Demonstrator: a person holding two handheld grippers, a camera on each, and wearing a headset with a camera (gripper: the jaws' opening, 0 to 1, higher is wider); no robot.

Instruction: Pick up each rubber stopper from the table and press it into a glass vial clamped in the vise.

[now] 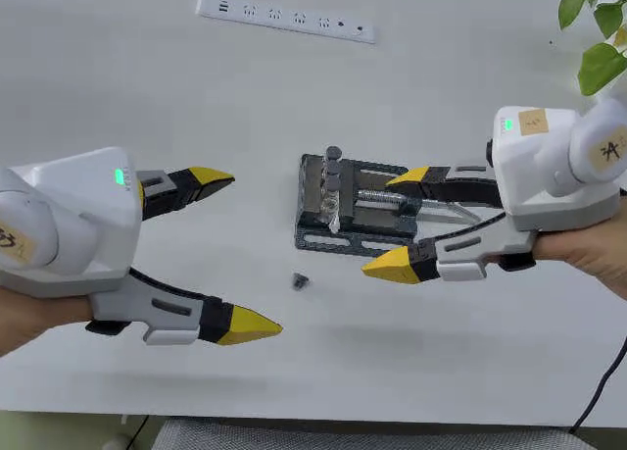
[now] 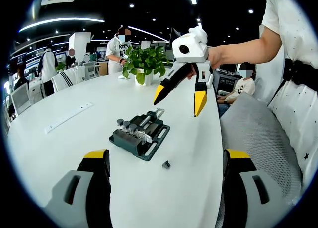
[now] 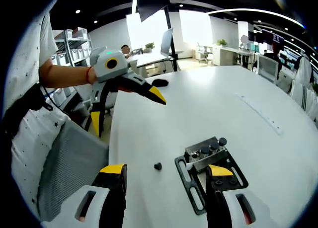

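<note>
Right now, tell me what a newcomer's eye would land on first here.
Two white, yellow-tipped grippers, both open: the left gripper at the left, the right gripper beside the dark vise at mid-table. The vise holds vials with dark caps, and one loose rubber stopper lies on the white table just in front of it.

Open-plan office — rows of desks, ceiling strip lights.

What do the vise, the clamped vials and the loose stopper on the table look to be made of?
Vise: dark grey, matte body, likely painted metal; its screw shines like bare steel.
Vials: clear and glinting, so apparently glass, though clear plastic would look alike.
Loose stopper: small, dull dark grey with no shine, consistent with rubber; too small to be sure.
</note>
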